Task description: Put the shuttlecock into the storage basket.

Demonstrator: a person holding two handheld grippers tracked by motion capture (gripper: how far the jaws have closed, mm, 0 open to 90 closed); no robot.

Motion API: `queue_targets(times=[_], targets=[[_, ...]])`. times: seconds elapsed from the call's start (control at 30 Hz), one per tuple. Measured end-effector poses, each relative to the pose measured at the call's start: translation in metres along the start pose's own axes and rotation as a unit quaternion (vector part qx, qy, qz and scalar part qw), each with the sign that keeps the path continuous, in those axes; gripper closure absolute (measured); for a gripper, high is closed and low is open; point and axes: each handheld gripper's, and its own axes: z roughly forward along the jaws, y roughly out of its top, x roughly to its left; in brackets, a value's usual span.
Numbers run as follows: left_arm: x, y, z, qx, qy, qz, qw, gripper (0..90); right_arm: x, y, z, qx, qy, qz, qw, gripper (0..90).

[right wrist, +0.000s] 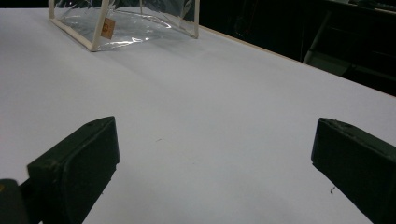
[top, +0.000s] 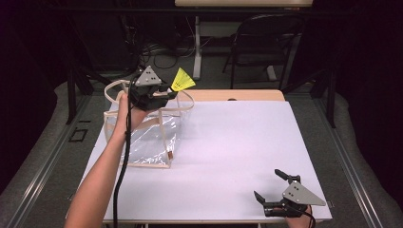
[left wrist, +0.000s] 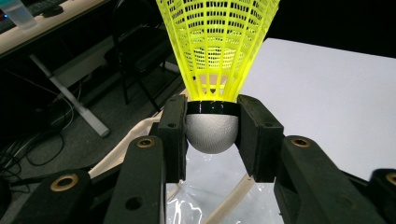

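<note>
One shuttlecock, clamped at the far left over the bag, with the right tool idle.

I have the left gripper (top: 164, 90) clenched on the yellow shuttlecock (top: 182, 80): in the left gripper view both pads (left wrist: 173, 135) press the white cork (left wrist: 211, 133) just under its black band, skirt pointing away from me. It sits above the clear plastic bag (top: 145, 137) with cream trim and handles, which stands at the table's (top: 237, 142) far left corner. To do this well, I'd judge I should tip the cork downward, centre it between the handles over the bag's mouth, lower it inside before easing the pads apart, and avoid brushing the soft walls, which look easy to fold. At the near right edge, the right gripper (top: 271, 187) rests spread wide and holds nothing.
</note>
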Motion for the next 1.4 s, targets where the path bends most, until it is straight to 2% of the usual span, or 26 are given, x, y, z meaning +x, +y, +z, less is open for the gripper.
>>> queue_targets(times=[0.63, 1.4], targets=[[0.013, -0.013, -0.01, -0.004, 0.013, -0.02, 0.9997, 65.1, 0.0, 0.0, 0.0, 0.0, -0.001, 0.002, 1.0, 0.6], [0.026, -0.027, -0.018, 0.012, 0.027, -0.029, 0.9992, 65.1, 0.0, 0.0, 0.0, 0.0, -0.001, 0.001, 1.0, 0.6]])
